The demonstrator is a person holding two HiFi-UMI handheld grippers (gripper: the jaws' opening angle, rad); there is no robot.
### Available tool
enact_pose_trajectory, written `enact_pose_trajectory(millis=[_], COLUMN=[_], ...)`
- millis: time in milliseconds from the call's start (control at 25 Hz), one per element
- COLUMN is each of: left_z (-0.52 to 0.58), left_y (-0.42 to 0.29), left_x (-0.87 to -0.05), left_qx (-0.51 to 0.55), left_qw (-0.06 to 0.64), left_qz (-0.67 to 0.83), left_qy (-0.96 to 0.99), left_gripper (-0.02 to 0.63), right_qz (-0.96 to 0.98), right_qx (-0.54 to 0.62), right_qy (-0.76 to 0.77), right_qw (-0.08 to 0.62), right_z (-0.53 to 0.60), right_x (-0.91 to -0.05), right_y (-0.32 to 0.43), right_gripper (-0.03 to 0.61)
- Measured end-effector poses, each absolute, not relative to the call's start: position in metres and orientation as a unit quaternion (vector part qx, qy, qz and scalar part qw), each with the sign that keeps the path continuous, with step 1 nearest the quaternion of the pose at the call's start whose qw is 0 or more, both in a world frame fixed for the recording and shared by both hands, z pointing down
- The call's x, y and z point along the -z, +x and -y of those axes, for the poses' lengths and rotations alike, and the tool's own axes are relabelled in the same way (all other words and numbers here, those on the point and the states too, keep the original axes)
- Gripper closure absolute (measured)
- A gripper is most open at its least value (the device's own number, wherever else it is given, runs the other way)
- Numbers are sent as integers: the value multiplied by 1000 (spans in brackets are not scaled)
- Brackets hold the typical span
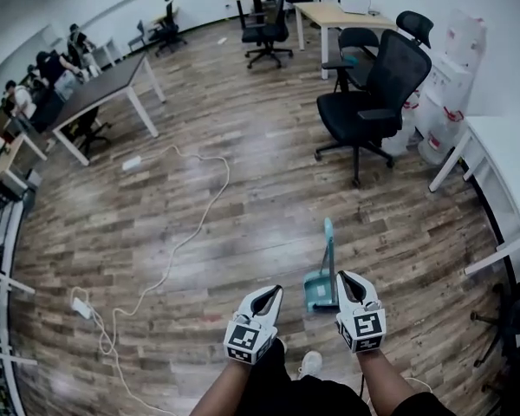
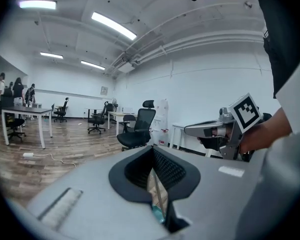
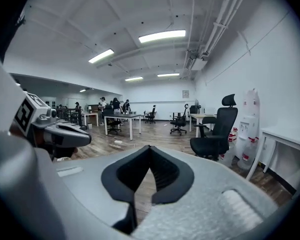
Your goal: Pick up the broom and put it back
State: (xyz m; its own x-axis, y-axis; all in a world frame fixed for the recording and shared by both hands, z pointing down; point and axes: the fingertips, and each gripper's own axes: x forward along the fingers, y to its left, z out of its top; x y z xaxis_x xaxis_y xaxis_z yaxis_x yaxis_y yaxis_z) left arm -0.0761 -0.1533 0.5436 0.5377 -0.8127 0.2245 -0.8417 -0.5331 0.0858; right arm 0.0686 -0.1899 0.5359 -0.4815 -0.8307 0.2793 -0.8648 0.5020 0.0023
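Note:
The teal broom (image 1: 328, 258) stands upright on the wood floor, its head (image 1: 315, 289) low down beside its handle. My right gripper (image 1: 345, 278) hovers just right of the handle, jaws shut with nothing between them (image 3: 150, 148). My left gripper (image 1: 272, 294) hangs to the broom's left, apart from it, jaws together and empty (image 2: 152, 149); a sliver of teal (image 2: 157, 214) shows through the slit low between them. Each gripper view shows the other gripper, the right gripper (image 2: 189, 130) at one side and the left gripper (image 3: 85, 140) at the other.
A black office chair (image 1: 368, 102) stands ahead to the right, with water bottles (image 1: 442, 102) and a white desk (image 1: 511, 172) beyond it. A white cable (image 1: 169, 258) runs over the floor to a power strip (image 1: 81, 308) at left. People sit at a dark table (image 1: 95, 89) far left.

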Motion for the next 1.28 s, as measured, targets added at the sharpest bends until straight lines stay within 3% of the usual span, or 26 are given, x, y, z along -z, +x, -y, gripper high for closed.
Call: enact_pose_trajectory(millis=[480,1280], left_z=[118,87], left_y=[-77,-82], left_x=[-485,-454], left_qx=[-38,-14], left_qw=[35,-2], left_qz=[491,505], left_qy=[869,863], left_gripper=[594,594], right_qz=[875,879], right_qx=[11,49], right_qy=[477,472], right_qw=[81,53], right_z=[143,114], right_x=[-453,-420], right_y=[71,67], right_gripper=[577,577])
